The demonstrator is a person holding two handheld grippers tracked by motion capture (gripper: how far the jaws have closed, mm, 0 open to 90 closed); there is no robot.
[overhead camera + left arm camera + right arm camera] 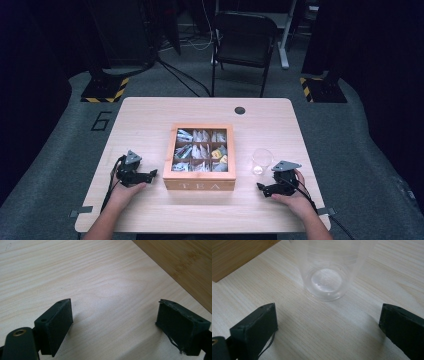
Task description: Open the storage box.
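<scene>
High view: a light wooden worktop (150, 120) carried an open wooden tea box (200, 184) at the centre of the frame, its nine compartments holding tea bags (200, 150). A clear plastic cup (261, 161) stood upright just right of the box, apart from it. The left hand-held gripper (153, 173) lay at lower left, near the box's left wall, held by the left hand (125, 192); the right hand-held gripper (260, 187) lay at lower right, just below the cup, held by the right hand (295, 197). Left gripper view: jaws released, wide apart, bare worktop between them, box wall at upper right. Right gripper view: jaws released, wide apart, with the cup at upper centre, beyond the pads and untouched
</scene>
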